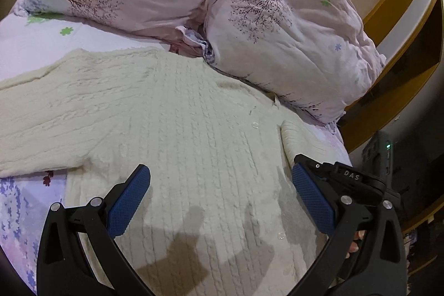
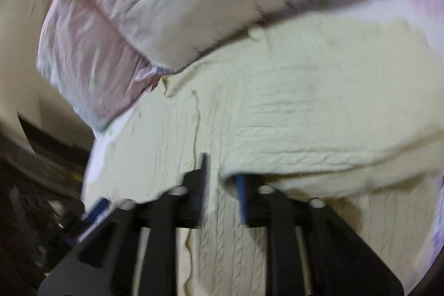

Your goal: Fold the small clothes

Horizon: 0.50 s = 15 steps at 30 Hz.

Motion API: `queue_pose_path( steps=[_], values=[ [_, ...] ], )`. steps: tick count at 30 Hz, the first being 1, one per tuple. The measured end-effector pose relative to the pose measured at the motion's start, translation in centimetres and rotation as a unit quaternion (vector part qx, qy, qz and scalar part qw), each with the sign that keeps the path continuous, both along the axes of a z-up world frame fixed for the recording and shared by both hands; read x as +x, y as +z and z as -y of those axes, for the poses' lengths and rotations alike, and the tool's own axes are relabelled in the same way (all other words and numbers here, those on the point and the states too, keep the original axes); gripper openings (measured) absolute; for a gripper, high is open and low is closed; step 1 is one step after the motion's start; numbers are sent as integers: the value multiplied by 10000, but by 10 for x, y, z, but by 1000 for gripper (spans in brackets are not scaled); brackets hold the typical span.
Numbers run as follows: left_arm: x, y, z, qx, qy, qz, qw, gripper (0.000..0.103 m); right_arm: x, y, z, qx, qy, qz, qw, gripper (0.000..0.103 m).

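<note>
The cream sweater lies spread on the bed, its collar at 12 o'clock against the pillows, and the likely trouble is a lopsided fold: the sleeve is thick and slack, so a shallow pinch could let it slide out or drag the body along. The left gripper hovers over the sweater's middle, fingers wide, holding nothing. The right gripper has its fingers narrow but apart at the sleeve's cuff (blur hides whether they grip).
</note>
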<state>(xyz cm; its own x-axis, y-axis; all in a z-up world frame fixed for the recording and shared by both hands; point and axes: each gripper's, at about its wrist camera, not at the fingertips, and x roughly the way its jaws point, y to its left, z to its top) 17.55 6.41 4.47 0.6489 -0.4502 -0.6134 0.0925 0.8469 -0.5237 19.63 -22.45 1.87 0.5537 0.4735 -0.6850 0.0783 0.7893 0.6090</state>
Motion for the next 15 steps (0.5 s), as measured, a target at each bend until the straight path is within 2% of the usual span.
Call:
queue_pose_path(
  steps=[1,2,6,10,12,13,14,15],
  values=[
    [1,-1,-1,-59,-9,-31,10000,102,-5,0,7,169,-149,-17,9997,51],
    [3,-2,-3,-118,-15,-64,9999,102,-6,1,14,300,-326,-20,9990,54],
    [9,-7,-6,-350,-41,-220,9991,102,-22,2,49,675,-1072,38,9919,54],
    [10,-9,-7,-423,-54,-269,9987,102,-27,4,76,644,-1742,-33,9826,53],
    [10,-8,-10,-469,-41,-271,9985,102,-22,6,79,389,-1967,-12,9797,39],
    [10,-8,-12,-500,-25,-274,9984,102,-19,10,75,147,-2001,37,9797,19],
    [10,-7,-14,-554,-8,-269,9981,102,-16,15,71,-135,-2002,114,9796,8],
    [10,-7,-15,-601,0,-261,9979,102,-12,23,66,-422,-1966,232,9793,7]
  ],
)
